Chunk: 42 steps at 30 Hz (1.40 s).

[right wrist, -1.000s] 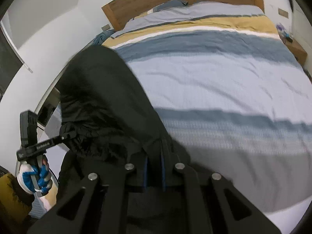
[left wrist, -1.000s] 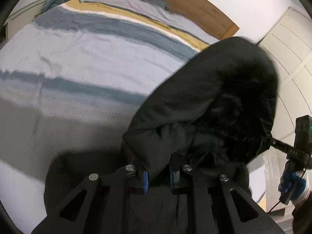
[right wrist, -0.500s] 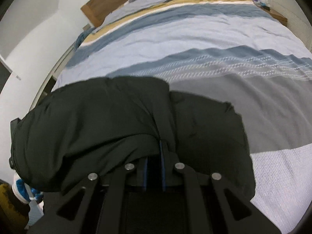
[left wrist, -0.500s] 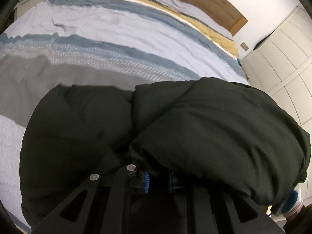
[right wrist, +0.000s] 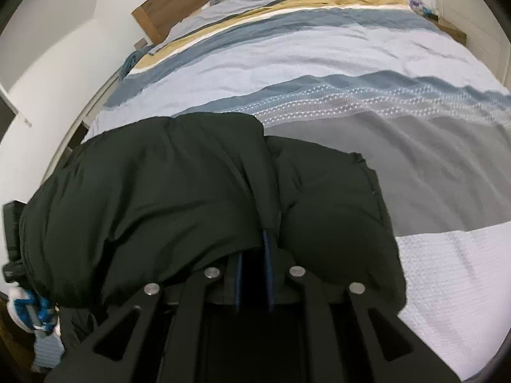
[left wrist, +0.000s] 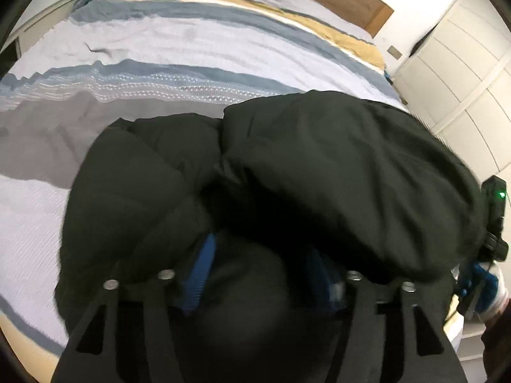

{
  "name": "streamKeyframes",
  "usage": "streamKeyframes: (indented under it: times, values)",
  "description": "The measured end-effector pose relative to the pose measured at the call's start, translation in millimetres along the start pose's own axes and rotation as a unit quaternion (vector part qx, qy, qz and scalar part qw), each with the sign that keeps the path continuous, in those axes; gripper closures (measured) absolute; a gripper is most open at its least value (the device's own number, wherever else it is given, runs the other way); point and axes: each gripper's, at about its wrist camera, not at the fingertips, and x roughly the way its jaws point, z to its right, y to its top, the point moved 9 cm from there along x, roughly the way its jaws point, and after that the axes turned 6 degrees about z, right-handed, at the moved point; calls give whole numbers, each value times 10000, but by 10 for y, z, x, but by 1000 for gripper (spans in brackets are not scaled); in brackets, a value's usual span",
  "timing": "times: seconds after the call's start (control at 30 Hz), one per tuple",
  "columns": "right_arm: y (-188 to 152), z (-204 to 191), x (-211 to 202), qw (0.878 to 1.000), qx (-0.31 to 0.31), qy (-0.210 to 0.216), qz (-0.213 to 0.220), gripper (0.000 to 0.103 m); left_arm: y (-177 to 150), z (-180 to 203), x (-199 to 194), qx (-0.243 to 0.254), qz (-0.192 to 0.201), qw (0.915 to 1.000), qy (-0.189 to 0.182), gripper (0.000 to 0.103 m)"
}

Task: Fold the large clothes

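Left wrist: my left gripper [left wrist: 262, 274] is spread wide, coat [left wrist: 335, 172] lying folded on the bed [left wrist: 191, 48], so the layer can settle. Right wrist: right gripper [right wrist: 254, 271] nearly together, pinching a coat [right wrist: 153, 185] fold to steady it.

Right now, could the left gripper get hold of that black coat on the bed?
Probably yes: the left gripper hangs open right over the black coat, its blue pads spread with padded fabric bulging between them and nothing else in the way.
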Motion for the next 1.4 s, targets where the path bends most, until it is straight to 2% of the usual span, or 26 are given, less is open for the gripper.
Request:
streamKeyframes:
  times: [0.17, 0.23, 0.3, 0.37, 0.53, 0.63, 0.8, 1.03, 1.2, 1.4]
  values:
    - [-98, -16, -250, 9997, -188, -45, -126, 90, 41, 77, -366, -75, 122, 9998, -164, 37]
    - [-103, -7, -408, 9995, -277, -129, -122, 83, 177, 120, -473, -11, 274, 9995, -154, 27]
    - [-52, -37, -578, 9990, -403, -192, -29, 66, 343, 192, -516, 67, 384, 9992, -131, 25]
    - [74, -135, -724, 9987, -466, -119, 141, 58, 505, 252, -477, 98, 447, 9989, -130, 22]
    - [490, -597, -800, 9962, -676, 253, 478, 58, 796, 506, -240, 283, 471, 9984, -157, 21]
    - [588, -925, -654, 9938, -912, 440, 458, 57, 830, 682, -1, 487, 354, 9980, -197, 21]
    - [443, -1247, -175, 9919, -1145, 551, 79, 57, 643, 723, 417, 618, 57, 9981, -25, 21]
    - [-322, -1190, 122, 9877, -1377, 350, -647, 56, -112, 630, 695, 775, -472, 9958, 131, 21]
    - [-611, -961, 338, 9873, -1381, 70, -781, 56, -310, 567, 961, 990, -534, 9926, 452, 21]
    - [-718, -813, 670, 9893, -1210, 4, -812, 56, -401, 538, 1108, 1217, -425, 9896, 636, 20]
